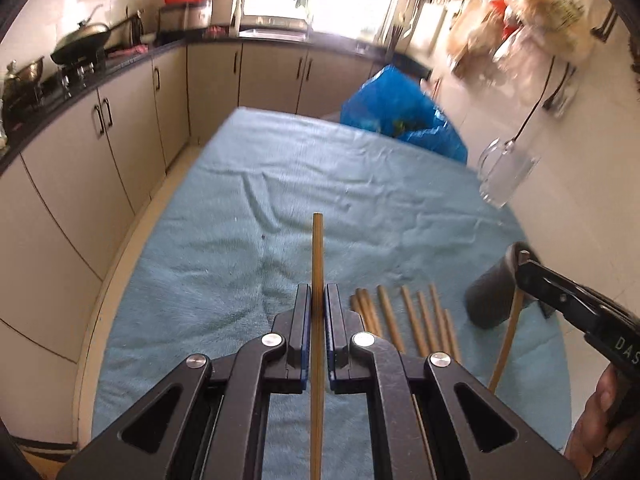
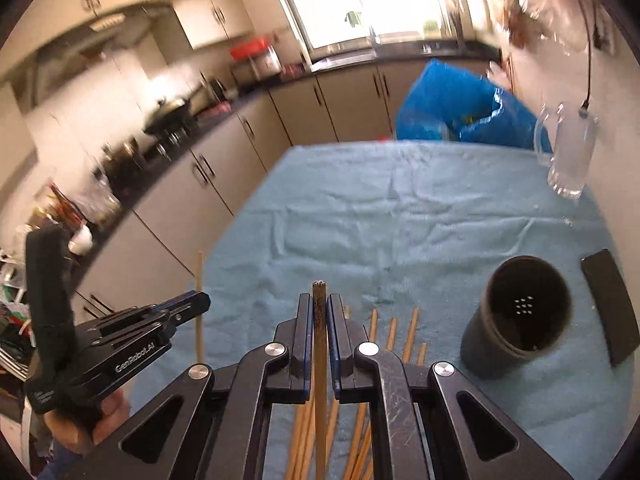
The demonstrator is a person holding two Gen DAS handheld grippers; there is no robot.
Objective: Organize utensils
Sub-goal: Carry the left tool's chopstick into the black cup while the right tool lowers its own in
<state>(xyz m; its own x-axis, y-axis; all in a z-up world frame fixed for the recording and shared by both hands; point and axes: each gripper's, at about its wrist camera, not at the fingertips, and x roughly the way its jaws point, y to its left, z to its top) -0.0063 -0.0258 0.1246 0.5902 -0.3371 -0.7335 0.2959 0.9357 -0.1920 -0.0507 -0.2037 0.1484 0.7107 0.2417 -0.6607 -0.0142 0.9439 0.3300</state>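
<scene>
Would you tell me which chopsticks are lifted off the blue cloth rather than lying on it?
Two: one clamped in the left hand-held gripper, one in the right hand-held gripper. The other chopsticks lie loose on the cloth.

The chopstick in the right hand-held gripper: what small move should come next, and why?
Probably carry the chopstick right, over the dark holder. The right hand-held gripper already clamps it, and the holder stands open and looks empty.
</scene>
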